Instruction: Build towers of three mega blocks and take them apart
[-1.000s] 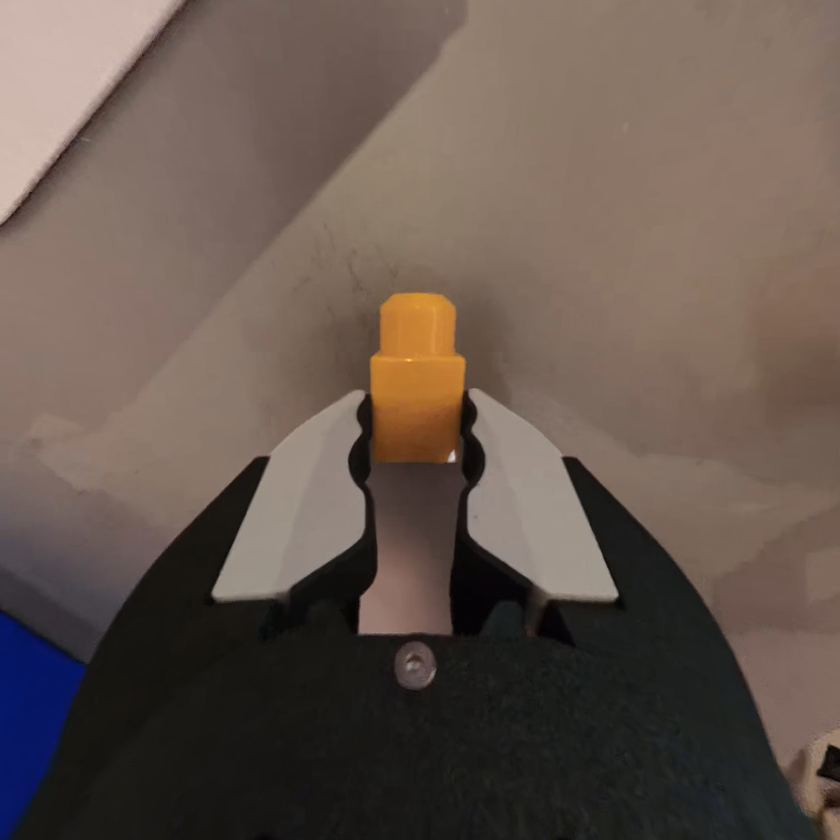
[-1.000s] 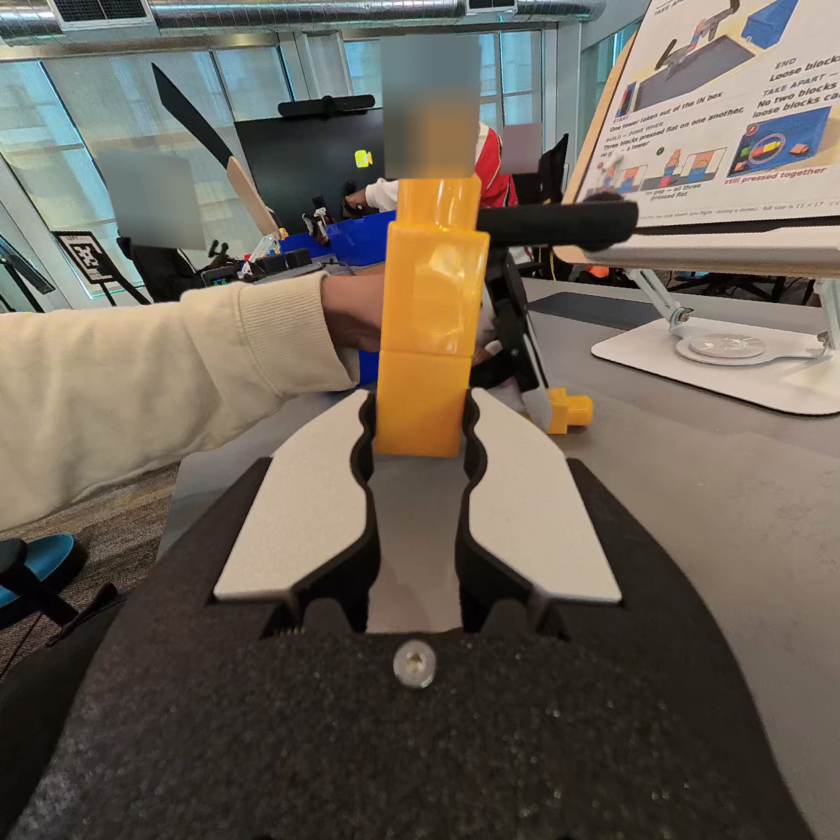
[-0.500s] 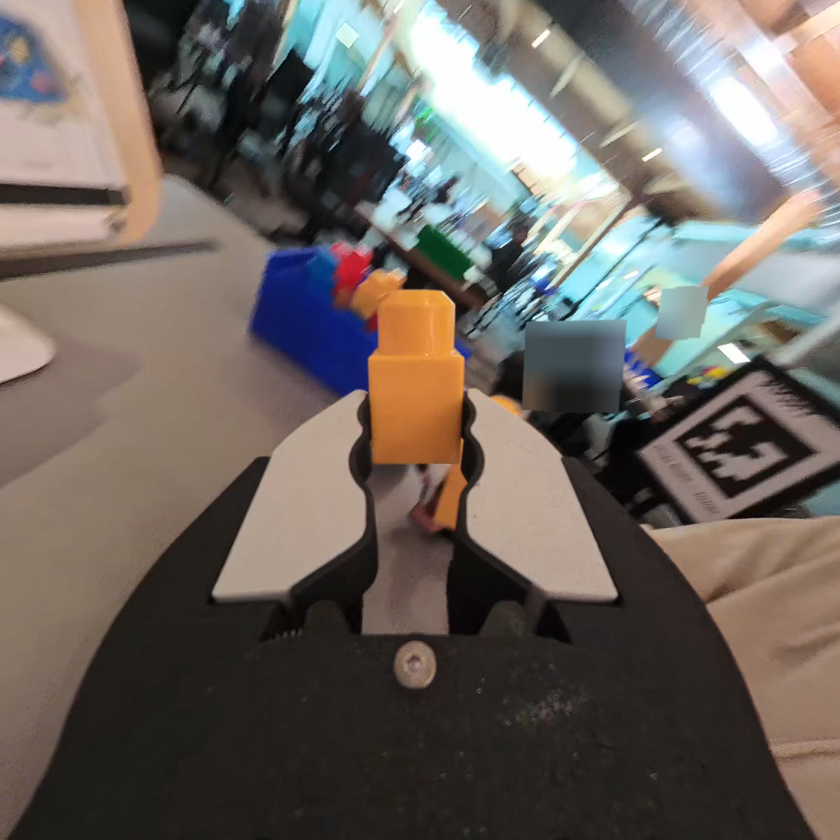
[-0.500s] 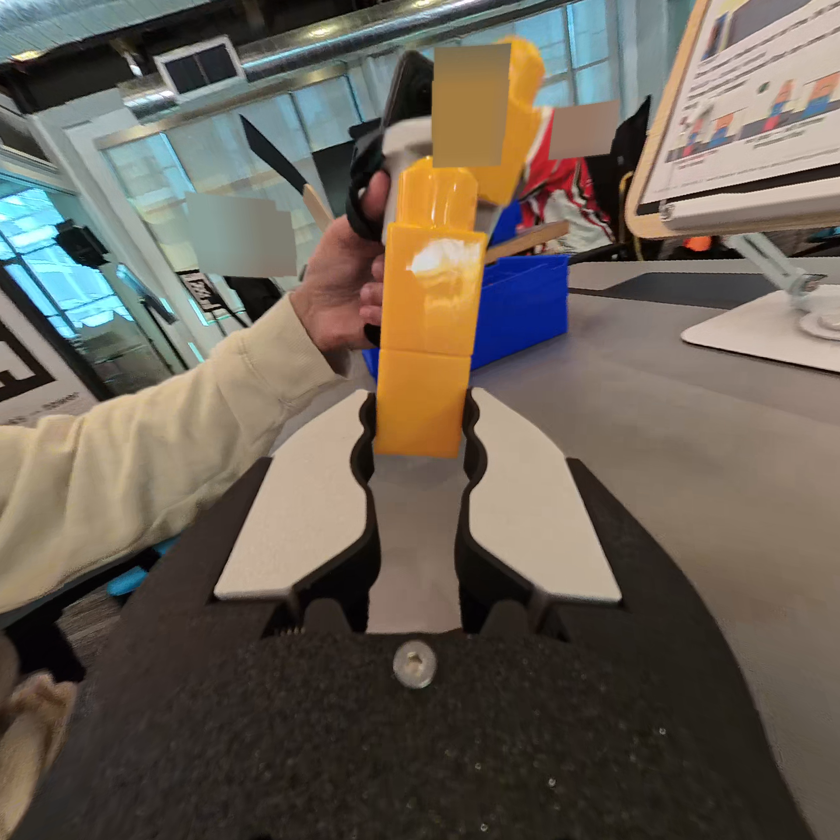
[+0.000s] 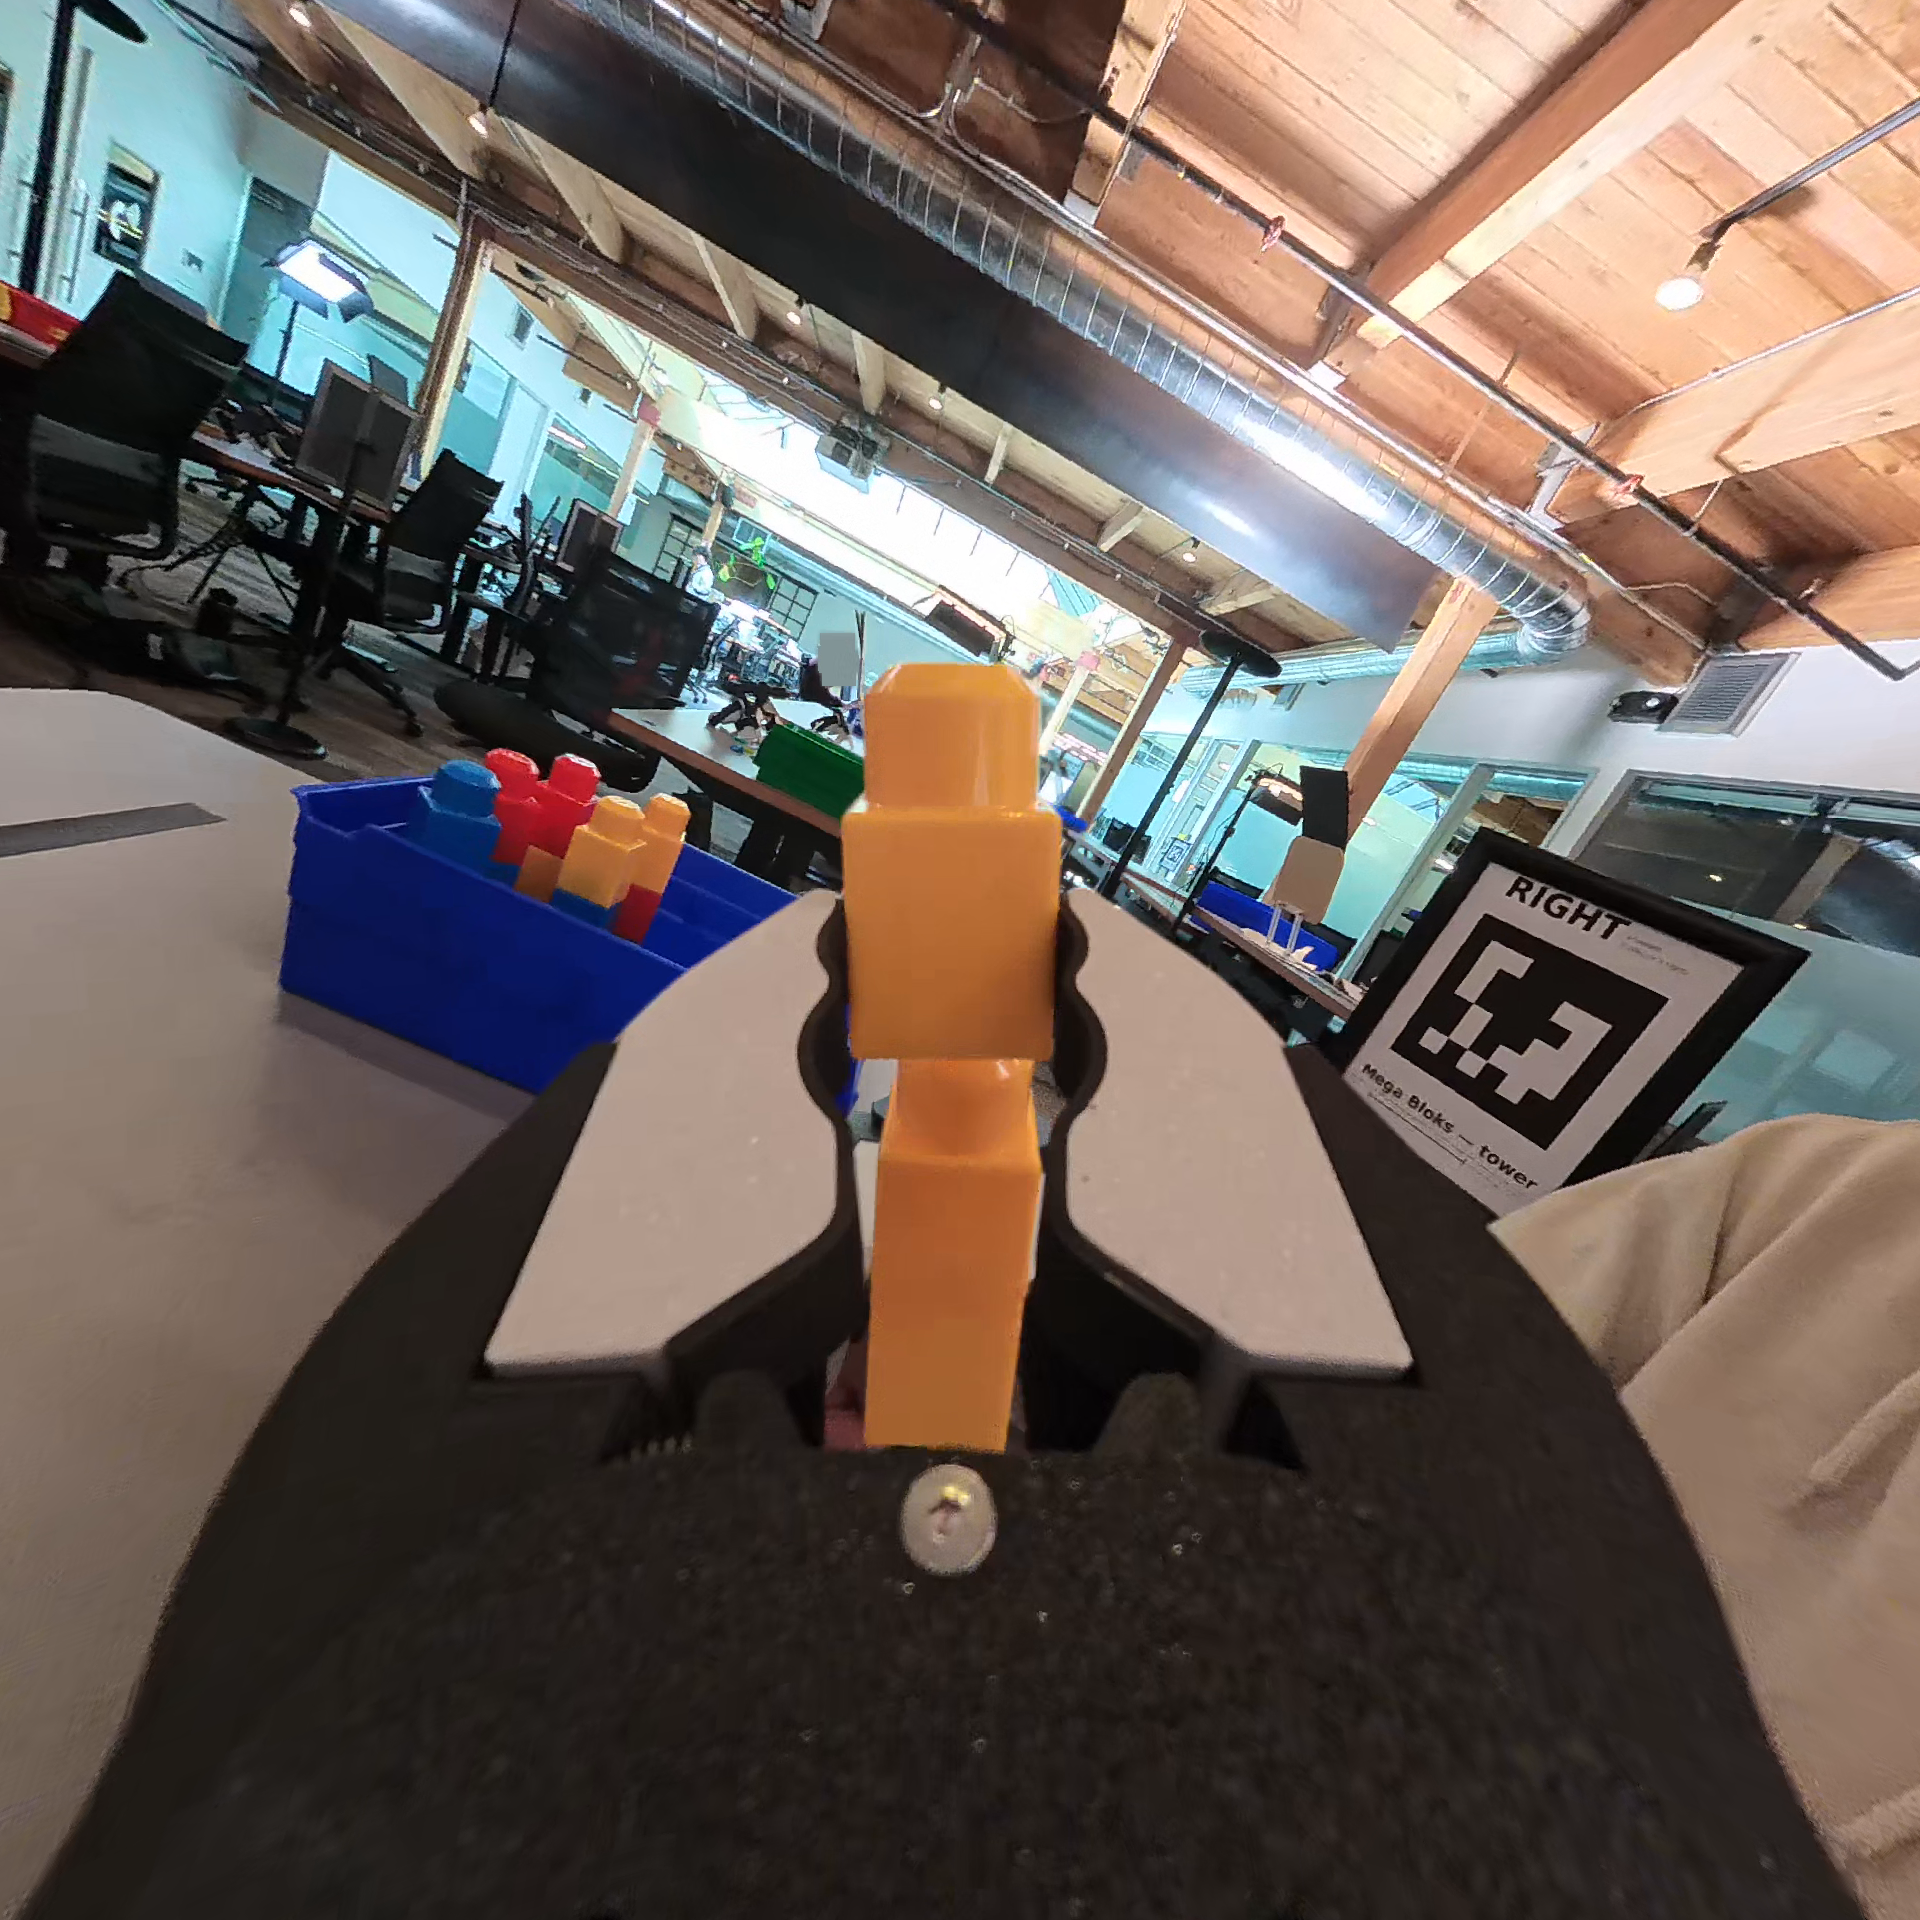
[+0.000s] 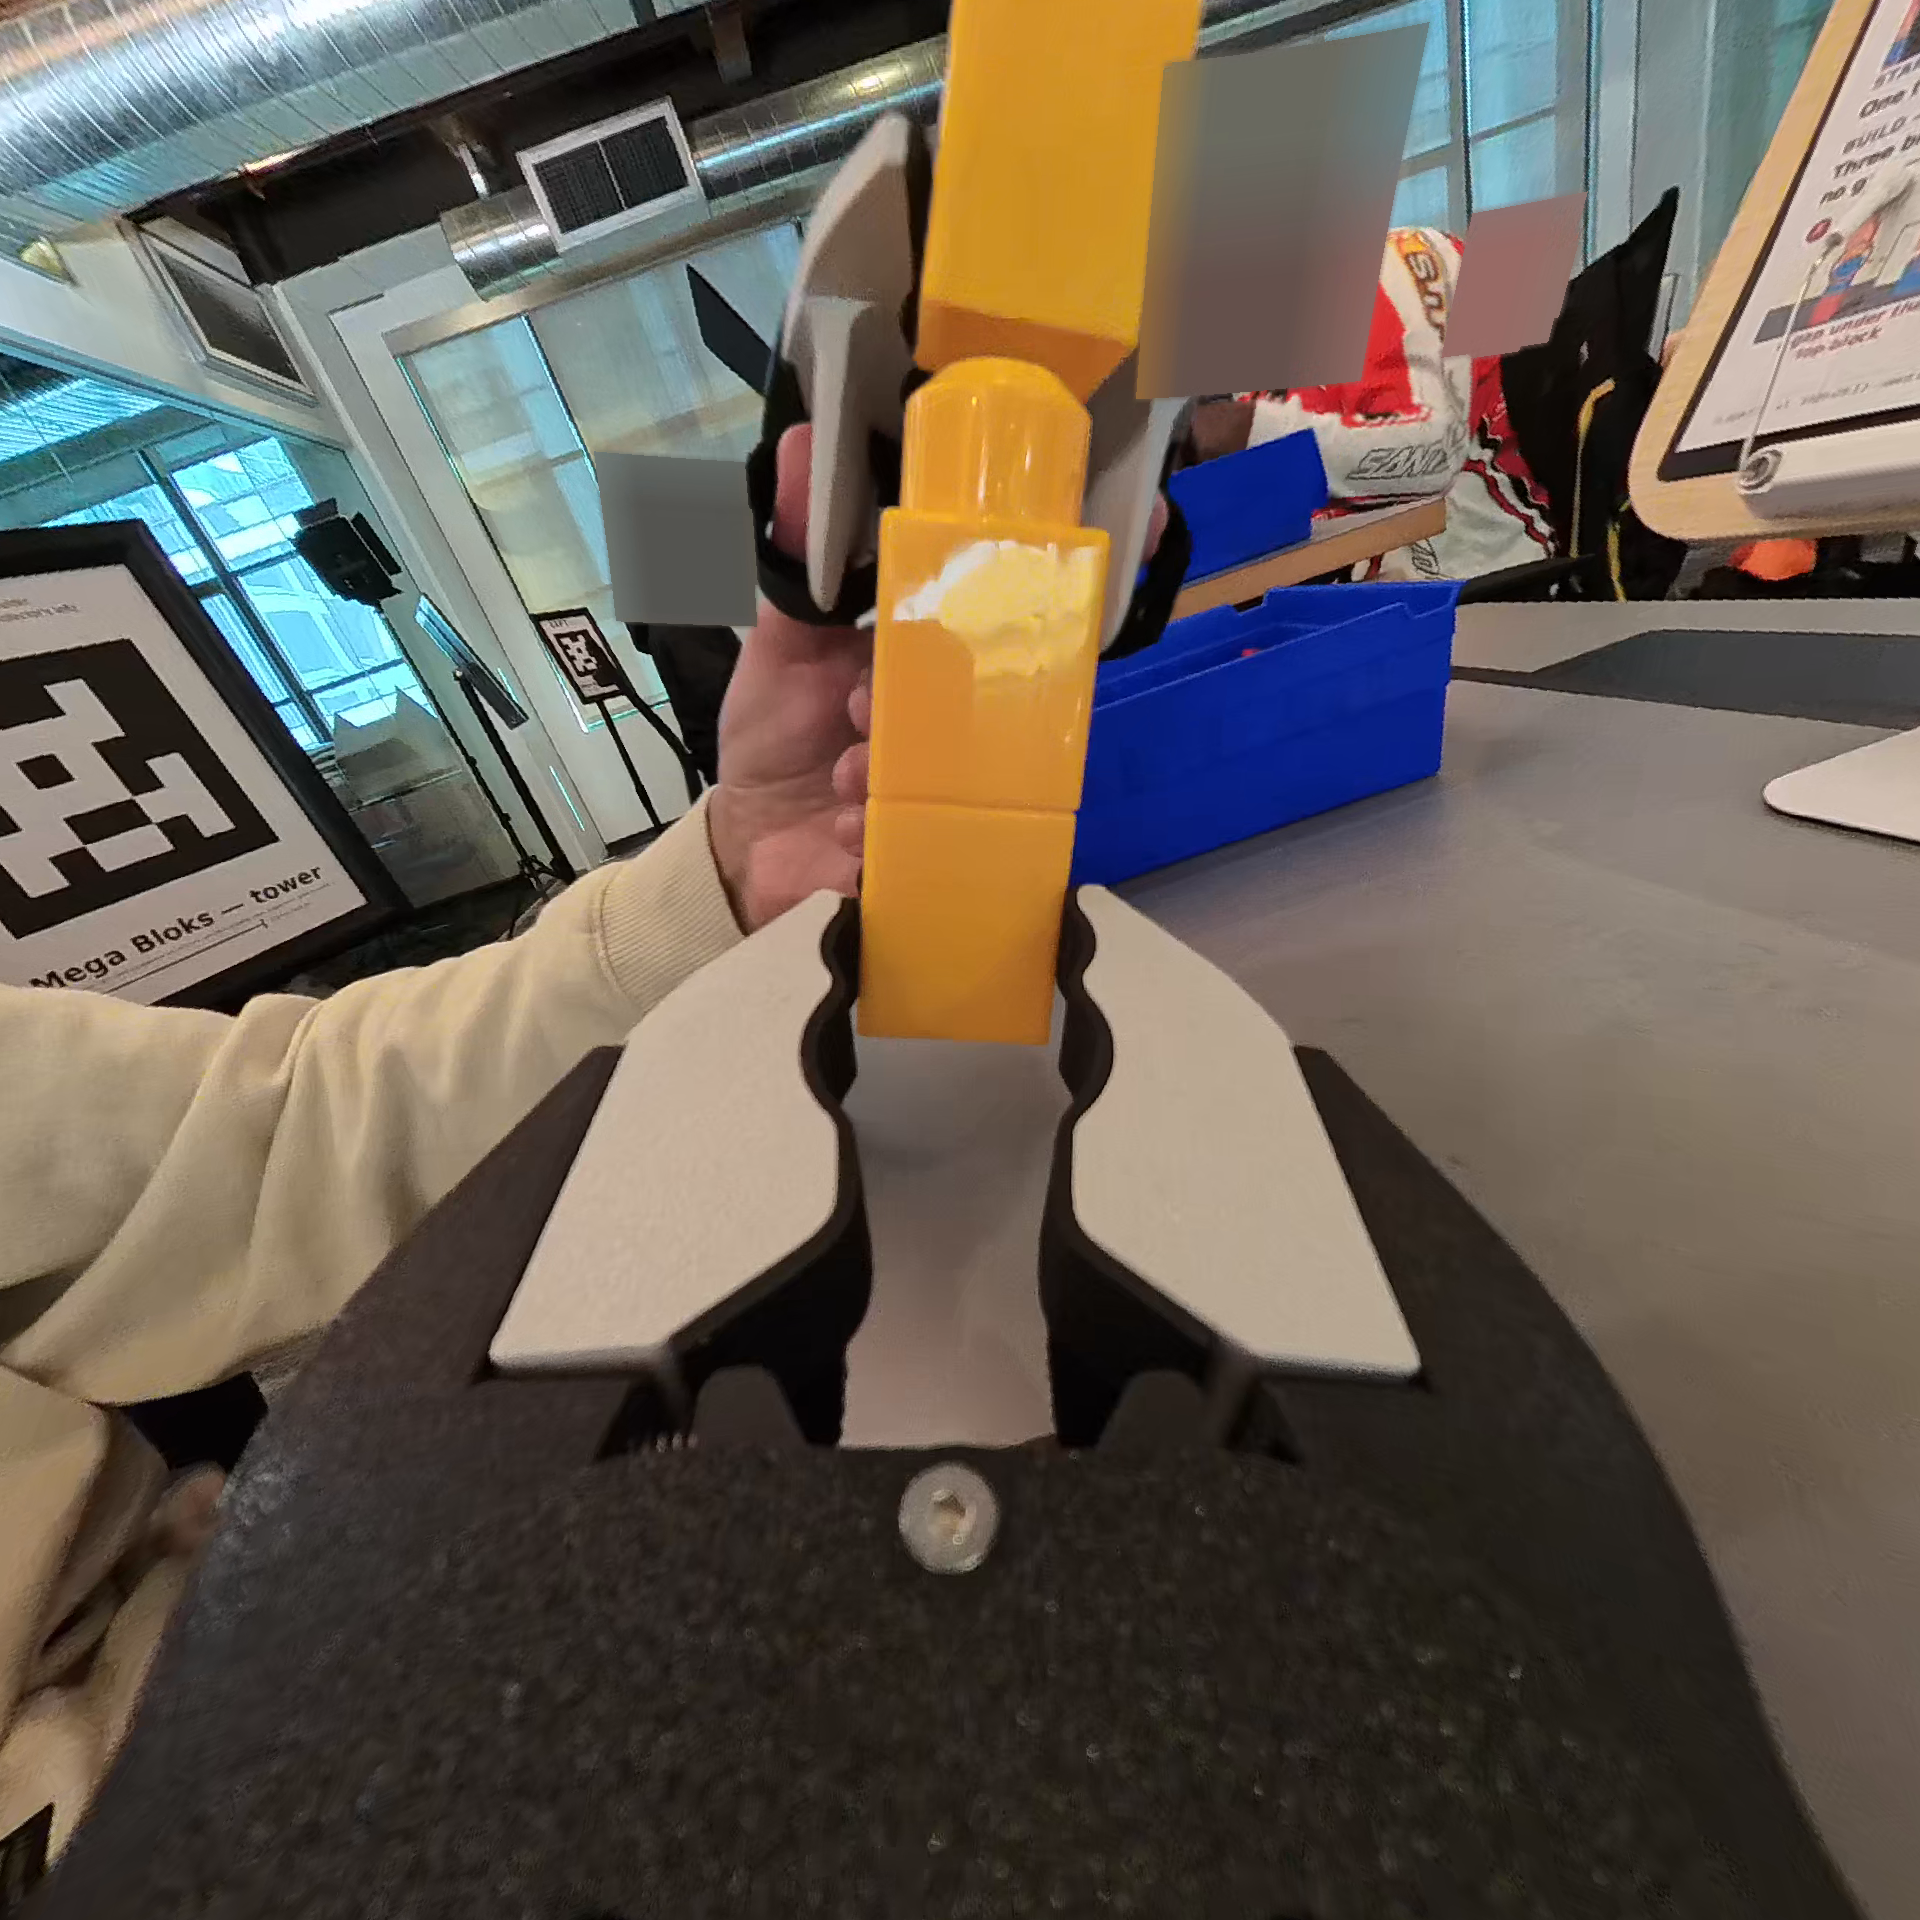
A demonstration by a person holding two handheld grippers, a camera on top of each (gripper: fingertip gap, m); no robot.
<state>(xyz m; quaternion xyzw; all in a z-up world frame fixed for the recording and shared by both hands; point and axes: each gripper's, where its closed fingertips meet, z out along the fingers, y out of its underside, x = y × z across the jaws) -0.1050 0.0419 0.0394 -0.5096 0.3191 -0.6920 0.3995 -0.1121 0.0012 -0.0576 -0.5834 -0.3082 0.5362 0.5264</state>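
Note:
My left gripper (image 5: 951, 940) is shut on a single orange block (image 5: 951, 925), stud pointing away from the camera. My right gripper (image 6: 958, 971) is shut on the bottom block of a two-block orange stack (image 6: 977, 779). In the right wrist view the left gripper's block (image 6: 1049, 187) hovers just above the stack's top stud (image 6: 995, 436), slightly tilted and off-centre, with a small gap. In the left wrist view the stack (image 5: 951, 1247) shows behind and below the held block, between the fingers.
A blue bin (image 5: 457, 966) with several red, blue and orange blocks sits on the grey table (image 5: 156, 1143); it also shows in the right wrist view (image 6: 1278, 717). A framed marker sign (image 5: 1538, 1029) stands at the right. An instruction board on a stand (image 6: 1808, 260) is at the far right.
The left gripper lifted its orange block off the table and swung it up over the stack held by the right gripper. The right gripper tilted upward with its stack. Both grasps stayed firm.

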